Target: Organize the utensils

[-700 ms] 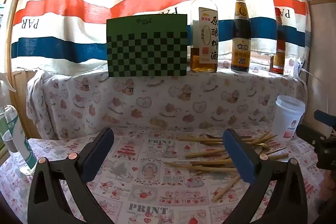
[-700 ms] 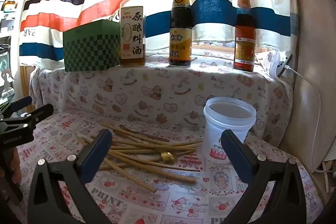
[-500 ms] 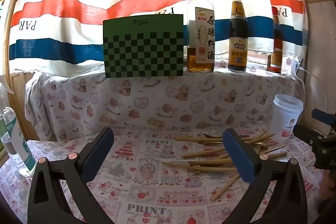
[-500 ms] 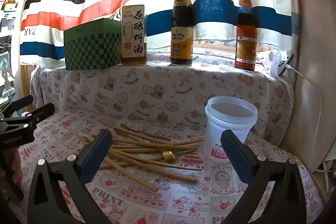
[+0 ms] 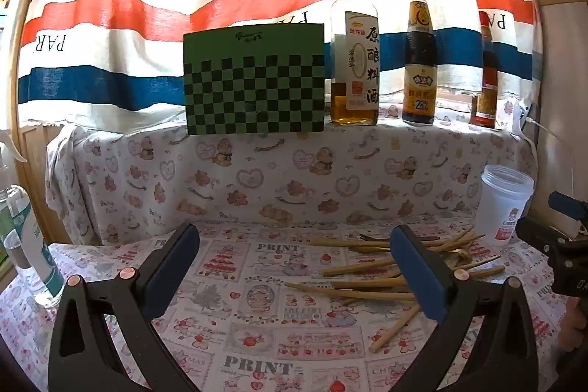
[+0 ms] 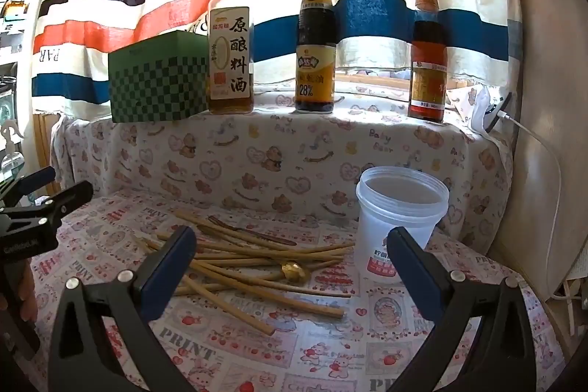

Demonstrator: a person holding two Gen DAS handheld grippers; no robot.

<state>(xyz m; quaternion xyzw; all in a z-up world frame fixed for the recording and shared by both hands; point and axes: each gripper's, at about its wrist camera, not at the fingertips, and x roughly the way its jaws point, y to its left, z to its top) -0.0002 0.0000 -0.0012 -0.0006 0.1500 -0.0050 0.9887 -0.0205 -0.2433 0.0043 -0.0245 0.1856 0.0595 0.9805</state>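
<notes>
A loose pile of wooden chopsticks [image 6: 257, 267] lies on the printed tablecloth, with a dark fork [image 6: 253, 232] and a gold spoon [image 6: 294, 271] among them. In the left wrist view the same chopsticks [image 5: 364, 281] lie right of centre. A clear plastic cup [image 6: 398, 226] stands upright to the right of the pile; it also shows as the cup [image 5: 505, 204] at the far right. My left gripper [image 5: 294, 267] hovers open and empty above the cloth, left of the pile. Above the pile's near side, my right gripper [image 6: 290, 267] is wide open with nothing between its fingers.
A raised ledge at the back carries a green checkered box [image 5: 253, 79], a cooking wine bottle [image 6: 231, 50], a dark sauce bottle [image 6: 316, 43] and a red-capped bottle [image 6: 428, 54]. A spray bottle [image 5: 25, 245] stands at the left edge. A white cable [image 6: 544, 149] hangs at the right.
The left wrist view has shifted slightly, with the box and bottles sliding a little left and down in the picture. The right view is nearly unchanged. Both grippers stayed open.
</notes>
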